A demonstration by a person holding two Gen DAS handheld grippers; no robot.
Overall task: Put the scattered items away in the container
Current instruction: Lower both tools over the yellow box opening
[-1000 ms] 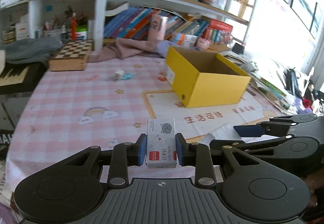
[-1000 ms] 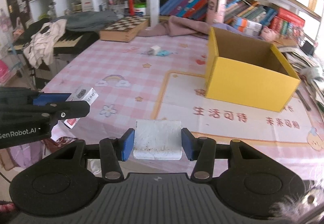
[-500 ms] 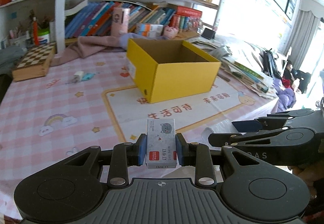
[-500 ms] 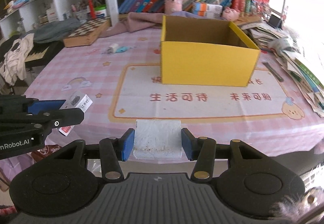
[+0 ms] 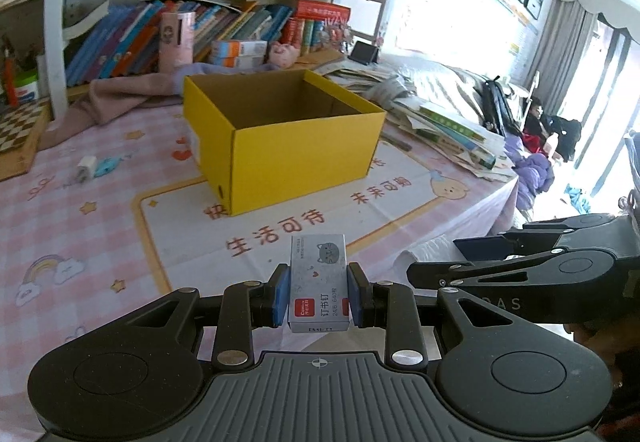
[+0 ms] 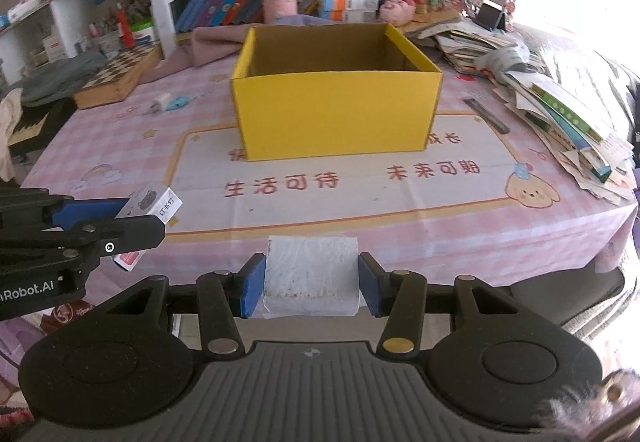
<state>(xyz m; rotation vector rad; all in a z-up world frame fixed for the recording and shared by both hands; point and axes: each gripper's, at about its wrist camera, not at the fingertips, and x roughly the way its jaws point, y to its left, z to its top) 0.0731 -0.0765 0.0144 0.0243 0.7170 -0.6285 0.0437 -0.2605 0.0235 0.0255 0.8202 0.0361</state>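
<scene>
Both hands are loaded here. The left gripper (image 5: 319, 295) is clamped on a small staple box (image 5: 319, 282), blue pads pressing its two long sides, the box standing up out of the jaws with its cat-printed end pointing forward. That's a stiff little carton, light, probably rattling with staples inside; the side-on hold near its lower half looks secure, and the card walls should take the squeeze without crushing.

The right gripper (image 6: 312, 284) is closed on a white folded pad (image 6: 311, 274), something like a tissue pack or cloth, I can't tell which. It looks soft and very light; it bulges a little between the pads, so it would give under pressure and could slip if the hold loosened. Held across its width, as here, seems the sensible place.

Straight ahead of both grippers, well apart across the pink tabletop (image 6: 440, 210), sits the open yellow box (image 6: 336, 114), apparently with nothing in it. Beyond the left gripper and off to its left, a small white charger (image 5: 86, 170) and a blue trinket (image 5: 105, 166) lie touching each other, not yet collected. Both held items need carrying forward over the near wall of the yellow box before release.
</scene>
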